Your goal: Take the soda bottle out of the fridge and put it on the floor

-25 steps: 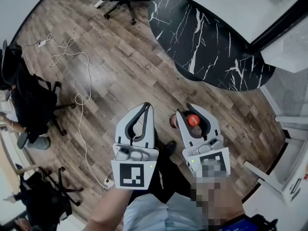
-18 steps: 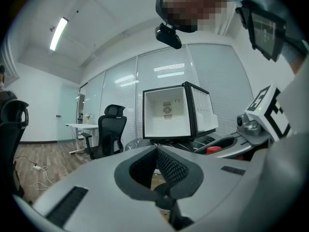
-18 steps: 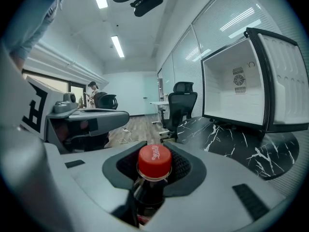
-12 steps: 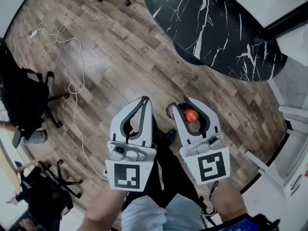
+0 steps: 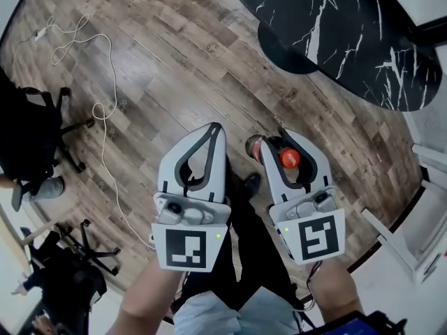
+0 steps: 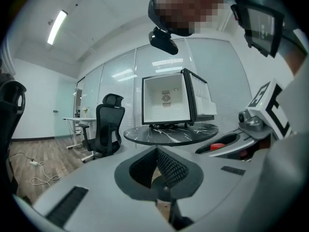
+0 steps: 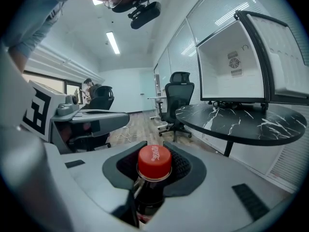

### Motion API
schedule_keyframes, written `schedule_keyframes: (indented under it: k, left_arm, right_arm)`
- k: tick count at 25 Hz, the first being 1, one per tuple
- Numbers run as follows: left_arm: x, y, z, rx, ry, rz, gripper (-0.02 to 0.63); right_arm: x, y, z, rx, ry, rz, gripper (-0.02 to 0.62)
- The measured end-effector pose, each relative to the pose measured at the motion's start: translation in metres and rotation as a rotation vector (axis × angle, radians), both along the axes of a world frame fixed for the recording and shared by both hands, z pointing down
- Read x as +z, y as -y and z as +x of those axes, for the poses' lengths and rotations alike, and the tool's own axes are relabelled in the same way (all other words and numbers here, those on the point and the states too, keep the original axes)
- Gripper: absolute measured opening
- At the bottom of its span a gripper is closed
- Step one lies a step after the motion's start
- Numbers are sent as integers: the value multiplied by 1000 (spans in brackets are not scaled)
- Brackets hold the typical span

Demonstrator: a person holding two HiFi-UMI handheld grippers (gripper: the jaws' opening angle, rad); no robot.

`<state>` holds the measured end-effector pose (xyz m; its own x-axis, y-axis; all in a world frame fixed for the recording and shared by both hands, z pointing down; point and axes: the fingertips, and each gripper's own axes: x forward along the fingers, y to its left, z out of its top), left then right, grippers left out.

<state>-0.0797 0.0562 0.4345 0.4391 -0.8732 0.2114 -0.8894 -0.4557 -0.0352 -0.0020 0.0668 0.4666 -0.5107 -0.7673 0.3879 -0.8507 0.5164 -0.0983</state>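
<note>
The soda bottle (image 7: 154, 162) has a red cap and dark cola inside. My right gripper (image 5: 276, 139) is shut on its neck, and the bottle hangs upright below the jaws. From the head view the cap (image 5: 289, 158) shows between the jaws, with part of the body (image 5: 255, 147) beneath, above the wooden floor (image 5: 167, 68). My left gripper (image 5: 216, 129) hovers beside it on the left, shut with nothing in it; its ribbed pads (image 6: 164, 166) meet. The white fridge (image 6: 166, 100) stands open on the black marble table (image 6: 169, 132), well behind.
The marble table (image 5: 363, 33) fills the upper right of the head view. A white cable (image 5: 105, 110) trails over the floor at left, next to black office chairs (image 5: 31, 138). My dark shoe (image 5: 250, 184) is under the grippers. A white frame (image 5: 412, 236) stands at right.
Both grippers have sunk toward the floor together, the right one still holding the bottle. The table has slid toward the upper right of the head view.
</note>
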Motion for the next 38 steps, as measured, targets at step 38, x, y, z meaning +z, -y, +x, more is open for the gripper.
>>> schedule_keyframes:
  k: [38]
  left_arm:
    - [249, 3, 1, 27, -19, -108, 17]
  right_arm:
    - [248, -5, 15, 33, -29, -85, 114]
